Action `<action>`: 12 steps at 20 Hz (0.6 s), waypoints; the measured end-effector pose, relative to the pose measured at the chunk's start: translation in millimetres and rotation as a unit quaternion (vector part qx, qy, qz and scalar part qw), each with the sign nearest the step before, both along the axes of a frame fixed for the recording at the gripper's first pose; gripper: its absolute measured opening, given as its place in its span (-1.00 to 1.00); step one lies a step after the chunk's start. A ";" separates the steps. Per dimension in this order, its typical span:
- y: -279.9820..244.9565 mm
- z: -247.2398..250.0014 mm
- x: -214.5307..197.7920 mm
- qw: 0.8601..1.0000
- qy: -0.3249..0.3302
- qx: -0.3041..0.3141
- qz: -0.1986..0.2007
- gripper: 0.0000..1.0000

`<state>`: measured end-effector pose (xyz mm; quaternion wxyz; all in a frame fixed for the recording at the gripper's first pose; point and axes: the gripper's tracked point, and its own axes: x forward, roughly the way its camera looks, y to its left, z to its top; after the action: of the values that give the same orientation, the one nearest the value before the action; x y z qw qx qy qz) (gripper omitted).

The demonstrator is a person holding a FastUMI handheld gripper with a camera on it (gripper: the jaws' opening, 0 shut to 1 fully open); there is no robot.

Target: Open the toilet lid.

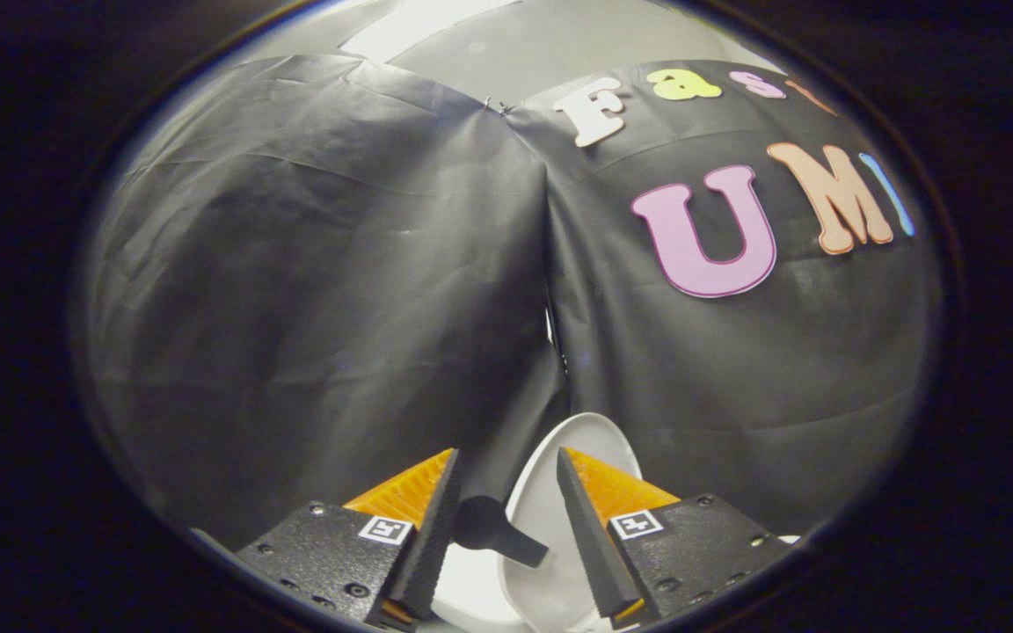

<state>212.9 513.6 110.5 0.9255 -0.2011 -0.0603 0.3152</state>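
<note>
Presently, the claw (506, 492) is held apart, its fingers (436, 527) spread before the raised white toilet lid (550, 492) against the booth wall (313, 290).

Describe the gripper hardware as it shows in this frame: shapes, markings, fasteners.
The gripper has two wedge-shaped fingers tapering to thin tips, with ribbed faces on their outer sides. Each sits on a black, textured block fixed with small round screws. Each block carries a small square black-and-white fiducial marker near the finger's base. No cables are visible. The fingers stand apart, with the raised white toilet lid between them.
</note>
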 end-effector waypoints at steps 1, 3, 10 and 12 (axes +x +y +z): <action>-8.4 7.0 -0.5 1.000 -0.003 0.006 -0.005 0.35; -27.6 17.5 -3.8 1.000 -0.006 0.017 -0.013 0.35; -148.2 72.2 -14.7 0.992 -0.057 0.046 -0.105 0.35; -189.3 93.1 -20.7 0.986 -0.079 0.061 -0.132 0.35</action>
<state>192.1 324.3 203.6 0.9619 -0.1748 -0.1248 0.1693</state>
